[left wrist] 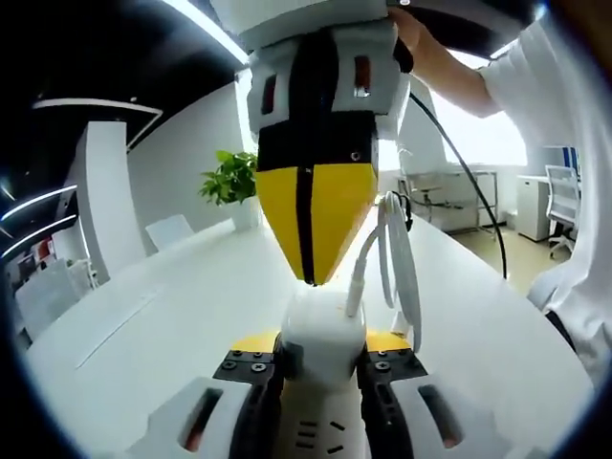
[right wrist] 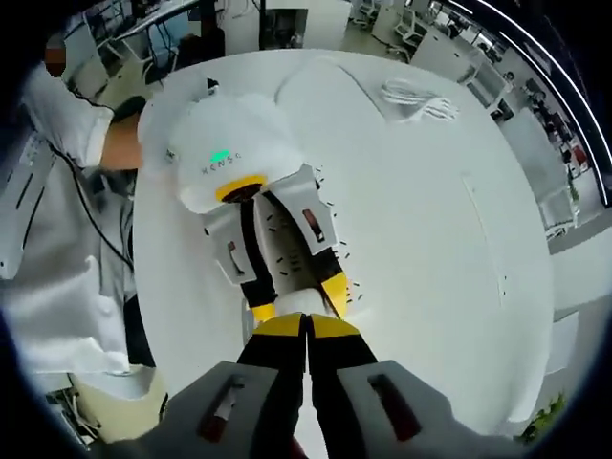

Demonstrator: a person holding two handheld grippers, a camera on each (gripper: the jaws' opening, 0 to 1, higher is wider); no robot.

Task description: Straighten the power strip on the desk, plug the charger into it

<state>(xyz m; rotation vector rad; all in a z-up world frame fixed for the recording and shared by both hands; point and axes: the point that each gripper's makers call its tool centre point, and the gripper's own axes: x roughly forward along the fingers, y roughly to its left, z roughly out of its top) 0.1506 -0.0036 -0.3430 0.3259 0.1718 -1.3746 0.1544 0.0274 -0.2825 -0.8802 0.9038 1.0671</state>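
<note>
Black-and-yellow fingers (left wrist: 251,368) of the left gripper (left wrist: 320,368) are closed against both sides of a white plastic charger block (left wrist: 322,337). This charger sits upright on the long white power strip (left wrist: 317,435), whose socket slots show between the jaws. From the charger's top a white cable (left wrist: 392,258) loops upward. Just above, the right gripper (left wrist: 311,273) points straight down, its yellow fingertips (left wrist: 282,206) pressed together into a closed wedge whose point sits at the charger's top; whether it pinches anything I cannot tell. A person's hand (left wrist: 406,33) holds its handle.

From the right gripper view, that gripper's own yellow tips (right wrist: 306,327) meet with no gap, and the left gripper (right wrist: 301,301) lies below them, fingers around the small white charger (right wrist: 304,304), on the broad white desk (right wrist: 430,239). Farther across the desk lies a loose bundle of white cord (right wrist: 416,96).

Beyond the desk stand a green potted plant (left wrist: 229,177), white chairs (left wrist: 167,229), and office desks by bright windows.
</note>
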